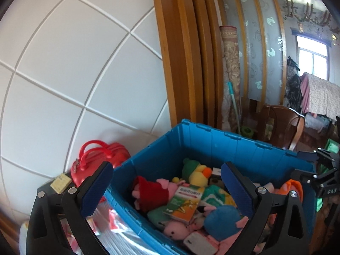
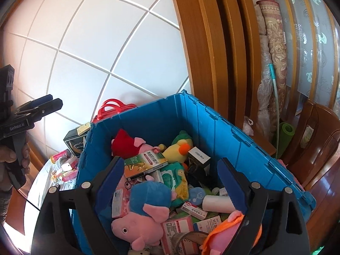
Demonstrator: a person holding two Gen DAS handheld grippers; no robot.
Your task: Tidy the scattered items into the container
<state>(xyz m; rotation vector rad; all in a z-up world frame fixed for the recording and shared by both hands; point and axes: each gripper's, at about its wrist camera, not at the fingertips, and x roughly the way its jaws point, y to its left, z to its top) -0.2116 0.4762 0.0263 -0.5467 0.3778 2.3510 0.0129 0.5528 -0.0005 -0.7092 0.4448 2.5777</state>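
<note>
A blue plastic bin (image 1: 212, 142) (image 2: 214, 127) stands by the white wall, full of plush toys and boxes: a pink pig in blue (image 2: 144, 210), a yellow duck with a green hat (image 1: 197, 172) (image 2: 178, 146), an orange-green medicine box (image 1: 184, 201) (image 2: 144, 163). My left gripper (image 1: 167, 191) is open and empty above the bin's left rim; it also shows at the left of the right wrist view (image 2: 51, 103). My right gripper (image 2: 172, 184) is open and empty above the bin; it also shows at the right edge of the left wrist view (image 1: 306, 165).
A red handbag (image 1: 97, 163) (image 2: 112, 108) and a dark box (image 2: 74, 142) stand left of the bin by the wall. Small pink items (image 2: 65, 165) lie on the table there. A wooden chair (image 2: 314, 140), rolled carpet (image 2: 274, 48) and wooden door frame (image 2: 204, 42) are behind.
</note>
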